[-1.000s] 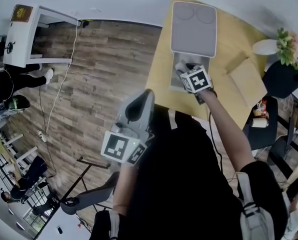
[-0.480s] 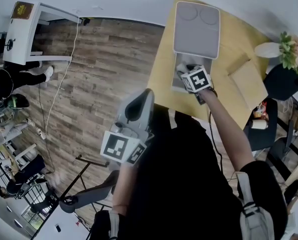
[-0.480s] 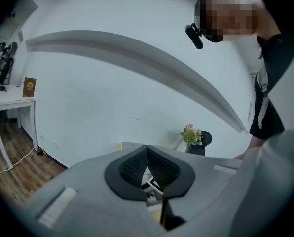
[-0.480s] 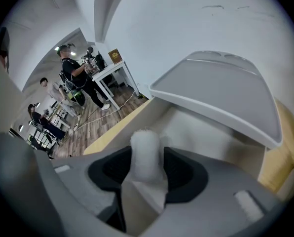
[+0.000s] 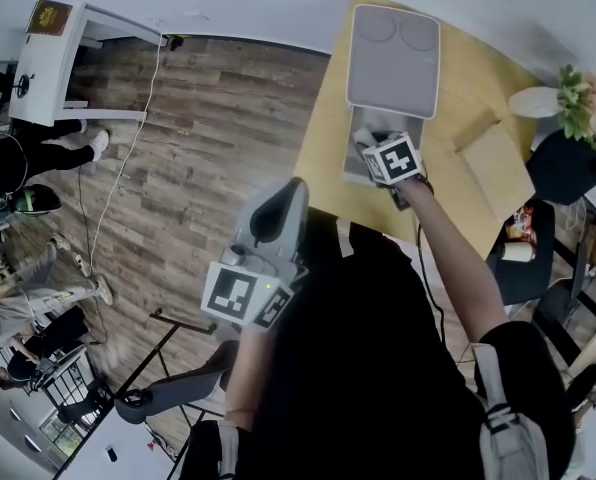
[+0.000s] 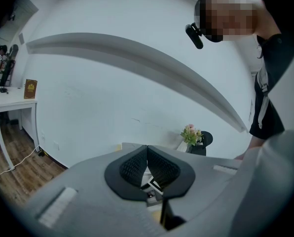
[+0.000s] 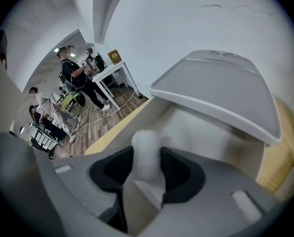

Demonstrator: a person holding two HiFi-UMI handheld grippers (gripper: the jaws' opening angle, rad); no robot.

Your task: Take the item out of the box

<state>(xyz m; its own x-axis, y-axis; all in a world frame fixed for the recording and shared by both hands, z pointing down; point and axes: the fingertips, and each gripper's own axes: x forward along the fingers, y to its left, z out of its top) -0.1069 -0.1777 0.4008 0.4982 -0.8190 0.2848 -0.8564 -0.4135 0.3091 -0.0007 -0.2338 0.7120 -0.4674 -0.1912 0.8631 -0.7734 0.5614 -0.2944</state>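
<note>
Since a second ago the right gripper [image 7: 147, 155] has stayed at the same spot inside the box [image 7: 199, 127], and only its jaws have changed: they are closing. A walking person [image 5: 38, 293] has also come into sight on the wooden floor [image 5: 198, 138], far off to the left.

Between the fingers stands the white fuzzy item [image 7: 146, 141], upright, rising just past the fingertips, with a dark pad touching it on each side. It is still down in the box. Just beyond the fingertips is the box's pale inner wall, and above and ahead of them the open grey lid [image 7: 221, 93] leans back, leaving the way up clear. The box sits on a yellow table [image 5: 323, 143]. Off to the right of the fingers lies a flat cardboard piece [image 5: 493, 163], and farther that way a bunch of flowers [image 5: 578, 93].

The right forearm [image 5: 453, 258] reaches straight forward from the body, the gripper pointing down into the box.

The left gripper [image 6: 147, 157] is held back near the torso, well apart from the box, aimed at the white wall. Its pads meet at the tips with nothing between them. Far beyond, to the left, stands a white desk [image 5: 48, 63].
</note>
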